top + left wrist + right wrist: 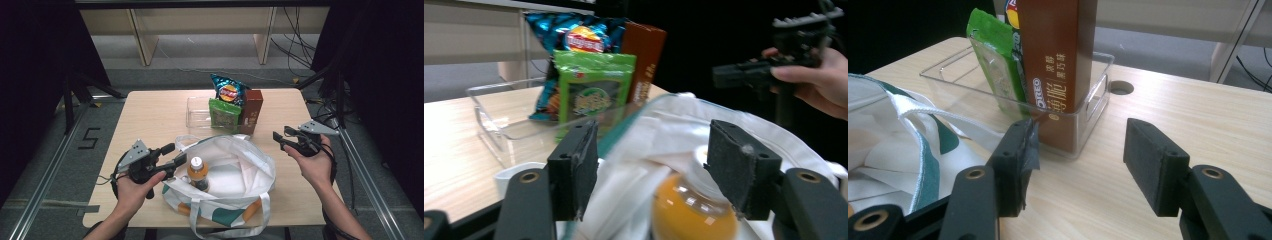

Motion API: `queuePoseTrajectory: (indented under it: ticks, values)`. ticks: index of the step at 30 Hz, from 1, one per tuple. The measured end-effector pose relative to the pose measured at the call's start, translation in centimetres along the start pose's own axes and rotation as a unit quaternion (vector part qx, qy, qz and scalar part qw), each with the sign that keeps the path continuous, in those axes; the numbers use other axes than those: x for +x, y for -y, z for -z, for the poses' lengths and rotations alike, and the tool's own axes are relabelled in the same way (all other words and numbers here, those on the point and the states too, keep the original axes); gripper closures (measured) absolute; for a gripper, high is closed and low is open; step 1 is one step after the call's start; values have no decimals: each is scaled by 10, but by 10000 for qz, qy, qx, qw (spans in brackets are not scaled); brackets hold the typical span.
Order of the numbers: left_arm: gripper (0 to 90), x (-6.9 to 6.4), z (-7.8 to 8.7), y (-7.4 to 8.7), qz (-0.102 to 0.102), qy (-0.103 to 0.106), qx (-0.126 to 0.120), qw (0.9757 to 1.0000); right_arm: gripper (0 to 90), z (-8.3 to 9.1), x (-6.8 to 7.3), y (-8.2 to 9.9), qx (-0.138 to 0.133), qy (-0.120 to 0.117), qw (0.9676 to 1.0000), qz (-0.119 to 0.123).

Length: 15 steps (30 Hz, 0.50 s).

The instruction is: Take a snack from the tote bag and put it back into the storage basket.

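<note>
So far one item is packed: the orange juice bottle [198, 173] stands inside the white tote bag [235, 165] on the bench [150, 117]. The left claw [172, 155] hovers beside it, jaws apart and empty. The right claw [281, 138], also apart, faces the brown biscuit box [1058, 65], green snack packet [224, 115] and chip bag [229, 90] left in the clear bin [1093, 107].

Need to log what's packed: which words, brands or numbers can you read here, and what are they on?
"OREO": side of the tall brown cardboard box in the clear plastic bin.
Chinese characters beside it: too small to make out.
"5": black floor marking left of the table.
Blue chip bag logo: blurred.
Green snack pouch print: blurred.
Orange bottle label: unreadable.
</note>
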State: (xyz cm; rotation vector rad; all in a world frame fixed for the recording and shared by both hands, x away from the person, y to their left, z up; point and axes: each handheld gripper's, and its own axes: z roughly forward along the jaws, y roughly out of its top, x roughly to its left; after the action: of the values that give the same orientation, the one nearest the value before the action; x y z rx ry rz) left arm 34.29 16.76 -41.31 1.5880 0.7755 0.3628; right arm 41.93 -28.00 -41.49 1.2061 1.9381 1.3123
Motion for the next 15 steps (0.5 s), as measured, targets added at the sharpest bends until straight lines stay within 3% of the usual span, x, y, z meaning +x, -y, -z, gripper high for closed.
queuePoseTrajectory:
  ticks: [3, 7, 8, 15]
  values:
    - [388, -8, -1, 2, -39, 128, 75, 9999, 466, -2, 1, 0, 29, -98, 9999, -95]
    - [398, -17, -8, 6, -145, 267, 205, 9993, 465, -3, 0, 0, -40, -26, 9999, 117]
    - [397, -19, -11, 7, -154, 312, 255, 9991, 464, -3, 1, 0, -4, -54, 10000, 17]
    - [394, -20, -19, 9, -164, 345, 377, 9986, 457, -5, 0, 0, -65, -103, 9999, 39]
